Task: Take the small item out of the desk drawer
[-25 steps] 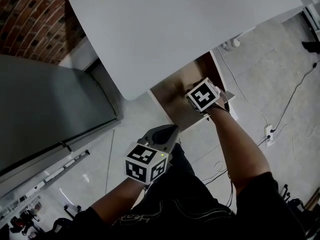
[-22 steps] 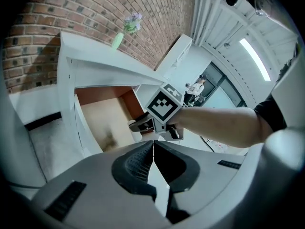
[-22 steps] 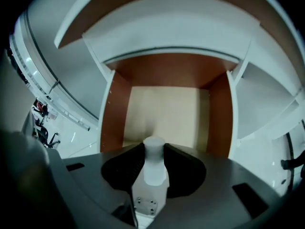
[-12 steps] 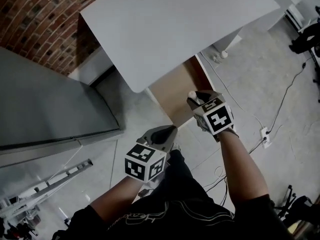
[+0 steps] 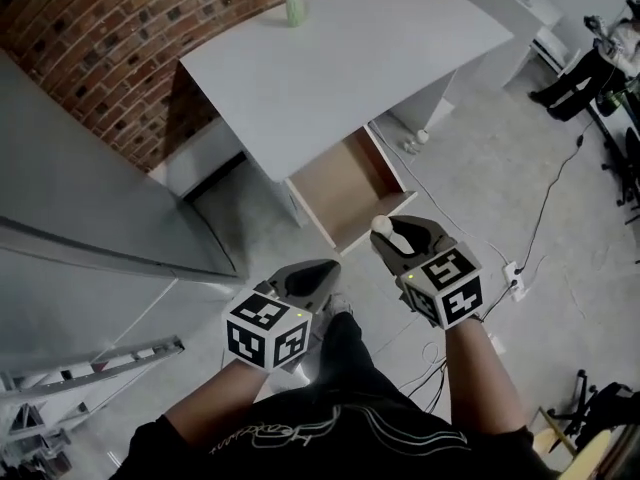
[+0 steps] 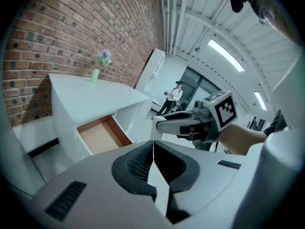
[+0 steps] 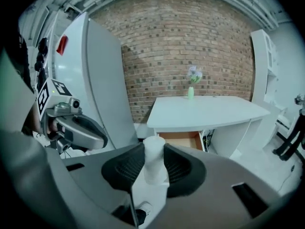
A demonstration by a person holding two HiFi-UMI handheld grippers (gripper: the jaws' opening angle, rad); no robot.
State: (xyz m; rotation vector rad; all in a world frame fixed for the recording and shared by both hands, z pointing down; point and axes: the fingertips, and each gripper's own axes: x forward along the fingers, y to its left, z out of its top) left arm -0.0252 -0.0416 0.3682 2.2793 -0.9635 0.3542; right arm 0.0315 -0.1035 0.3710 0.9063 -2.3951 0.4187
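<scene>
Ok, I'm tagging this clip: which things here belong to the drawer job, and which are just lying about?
Job:
- white item, clamped in the right hand-held gripper
- open drawer
- desk

Lying about:
- vase on the desk
- grey cabinet
- left hand-held gripper, shut and empty

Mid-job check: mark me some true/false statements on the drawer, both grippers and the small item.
1. The desk drawer is open. True.
2. The right gripper is empty. False: its jaws grip a small white item.
3. The left gripper has its jaws together with nothing between them. True.
4. The small white item lies in the drawer. False: the right gripper holds it clear of the drawer.
5. The green vase stands on the floor. False: it stands on the desk.
</scene>
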